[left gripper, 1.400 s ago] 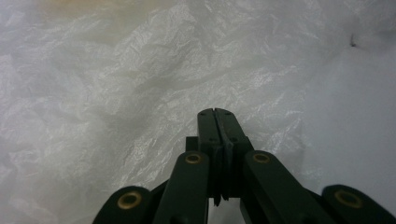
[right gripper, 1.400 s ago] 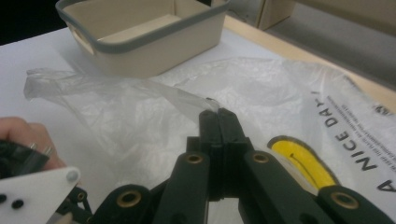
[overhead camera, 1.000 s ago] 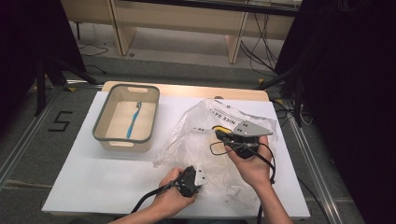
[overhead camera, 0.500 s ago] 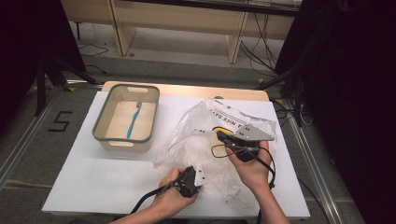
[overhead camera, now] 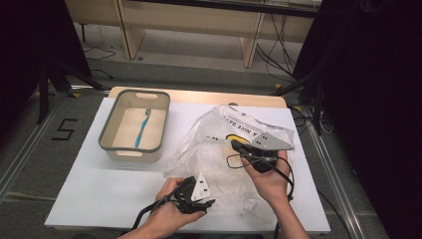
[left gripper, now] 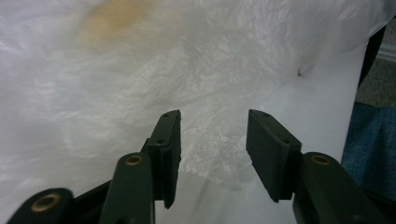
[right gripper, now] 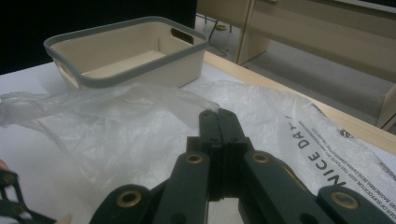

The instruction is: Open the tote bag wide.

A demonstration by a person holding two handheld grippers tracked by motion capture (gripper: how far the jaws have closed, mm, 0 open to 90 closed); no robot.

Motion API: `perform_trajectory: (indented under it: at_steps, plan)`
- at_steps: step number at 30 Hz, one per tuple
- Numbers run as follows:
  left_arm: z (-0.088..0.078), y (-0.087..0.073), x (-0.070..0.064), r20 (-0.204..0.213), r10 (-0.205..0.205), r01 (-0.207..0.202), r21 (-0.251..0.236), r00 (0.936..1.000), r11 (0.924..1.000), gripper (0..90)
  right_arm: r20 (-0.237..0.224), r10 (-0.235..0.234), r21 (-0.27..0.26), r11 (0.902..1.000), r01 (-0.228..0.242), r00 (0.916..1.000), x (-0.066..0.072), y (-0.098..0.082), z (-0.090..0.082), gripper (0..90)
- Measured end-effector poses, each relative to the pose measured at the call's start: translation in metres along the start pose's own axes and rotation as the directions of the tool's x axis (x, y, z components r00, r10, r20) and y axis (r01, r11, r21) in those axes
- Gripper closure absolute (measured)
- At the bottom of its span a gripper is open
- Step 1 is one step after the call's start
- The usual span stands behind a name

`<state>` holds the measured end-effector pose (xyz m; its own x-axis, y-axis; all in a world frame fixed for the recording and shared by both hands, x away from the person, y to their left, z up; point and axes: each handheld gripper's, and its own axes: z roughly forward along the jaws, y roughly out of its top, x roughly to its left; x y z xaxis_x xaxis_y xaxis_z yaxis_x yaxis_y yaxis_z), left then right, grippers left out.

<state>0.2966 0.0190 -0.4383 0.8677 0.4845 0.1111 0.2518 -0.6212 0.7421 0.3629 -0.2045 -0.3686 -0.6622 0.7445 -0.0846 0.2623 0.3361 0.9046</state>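
Observation:
A crumpled clear plastic bag (overhead camera: 211,157) with black print and a yellow patch lies on the white table top at centre right. My right gripper (overhead camera: 235,145) is shut over it, and in the right gripper view the film (right gripper: 116,126) bunches up at the closed tips of that gripper (right gripper: 218,116). Near the front edge, my left gripper (overhead camera: 208,201) sits at the bag's near side. Its jaws have just been opening and now stand apart (left gripper: 212,140). The bag's film (left gripper: 140,70) lies beyond and below the pads, which do not press on it.
A beige basket with a grey rim (overhead camera: 130,154) stands at the back left, with a blue toothbrush (overhead camera: 143,128) lying inside. The basket (right gripper: 126,70) is just beyond the bag. The white table sheet (overhead camera: 94,189) is bare at the front left. Shelves and cables lie past the far edge.
The left gripper's jaws have opened and let go of the bag's film, and that hand has lifted a little. The right gripper and the bag's raised part have stayed put.

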Motion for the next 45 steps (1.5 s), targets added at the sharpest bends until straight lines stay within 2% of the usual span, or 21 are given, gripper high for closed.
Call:
perform_trajectory:
  at_steps: [2, 5, 9, 13, 18, 30, 45]
  plan:
    - [-0.013, -0.001, 0.001, -0.007, -0.009, 0.009, -0.019, 0.9999, 0.9998, 46.8, 0.001, 0.0, 0.0, 1.0, 0.0, 1.0, 0.0, 0.0, 0.0, 90.0]
    - [-0.032, -0.004, 0.004, 0.004, -0.014, 0.014, -0.008, 0.9999, 0.9999, 41.4, -0.001, -0.002, 0.002, 1.0, 0.002, 1.0, 0.0, 0.0, 0.0, 90.0]
    - [-0.052, -0.011, 0.013, -0.034, -0.043, 0.042, -0.03, 0.9985, 0.9987, 38.6, 0.0, -0.001, 0.001, 1.0, 0.001, 1.0, 0.001, 0.0, 0.0, 90.0]
    - [-0.065, -0.02, 0.025, -0.066, -0.09, 0.087, -0.044, 0.9937, 0.9952, 36.7, -0.001, -0.002, 0.003, 1.0, 0.002, 1.0, 0.001, 0.0, 0.0, 90.0]
    - [-0.076, -0.028, 0.04, -0.11, -0.129, 0.125, -0.043, 0.9856, 0.9912, 36.6, -0.002, -0.001, 0.002, 1.0, 0.001, 1.0, 0.001, 0.0, 0.0, 90.0]
    - [-0.099, -0.033, 0.059, -0.169, -0.173, 0.164, -0.065, 0.9702, 0.9843, 34.7, -0.005, -0.001, 0.005, 1.0, 0.001, 1.0, 0.001, -0.001, 0.001, 90.0]
    - [-0.114, -0.037, 0.072, -0.199, -0.206, 0.193, -0.083, 0.9582, 0.9777, 32.8, -0.001, 0.0, 0.003, 1.0, 0.0, 1.0, 0.0, -0.001, 0.0, 90.0]
